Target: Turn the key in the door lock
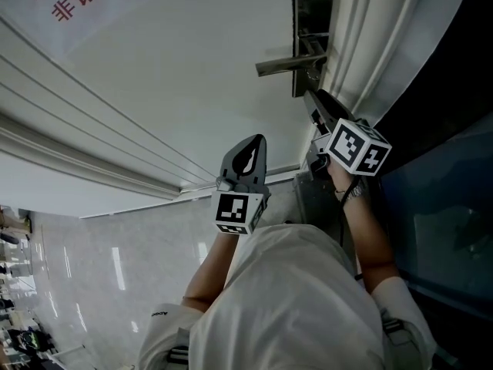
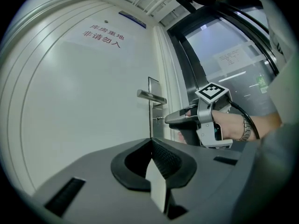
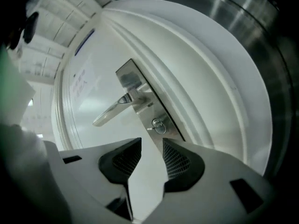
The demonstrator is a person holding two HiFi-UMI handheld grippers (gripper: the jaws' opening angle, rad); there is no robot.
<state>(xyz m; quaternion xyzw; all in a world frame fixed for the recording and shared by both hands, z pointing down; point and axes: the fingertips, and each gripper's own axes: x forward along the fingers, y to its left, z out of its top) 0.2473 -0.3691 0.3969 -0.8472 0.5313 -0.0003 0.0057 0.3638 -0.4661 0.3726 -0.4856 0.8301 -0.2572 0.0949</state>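
My right gripper (image 3: pixel 152 143) is the one at the lock. Its jaws stand well apart and hold nothing: between the ribbed pads (image 3: pixel 176 158) I see only the white door (image 3: pixel 93 92). The key (image 3: pixel 159 124) sits in the lock plate (image 3: pixel 140 94), just under the lever handle (image 3: pixel 112 113). It lies straight ahead of the right gripper and just past the tips, close but not yet between them. In the right gripper view the plate runs on a slant, so I judge the gripper is rolled against the door's upright line. I will have to match that roll to the flat of the key head before I close. The key's shaft points out of the door towards me, in line with the jaws, so I think a short push forward should bring the head into the gap.

My left gripper (image 2: pixel 150 142) hangs back from the door, well apart from the lock, with its jaws together on nothing. The right is plainly the nearer hand.

The key head is small and shiny, and I cannot tell which way its flat faces. In the head view the right gripper (image 1: pixel 312 99) covers the spot below the handle (image 1: pixel 291 65), so the key is hidden there. In the left gripper view the key (image 2: pixel 160 118) is only a speck beside the right gripper's tips.
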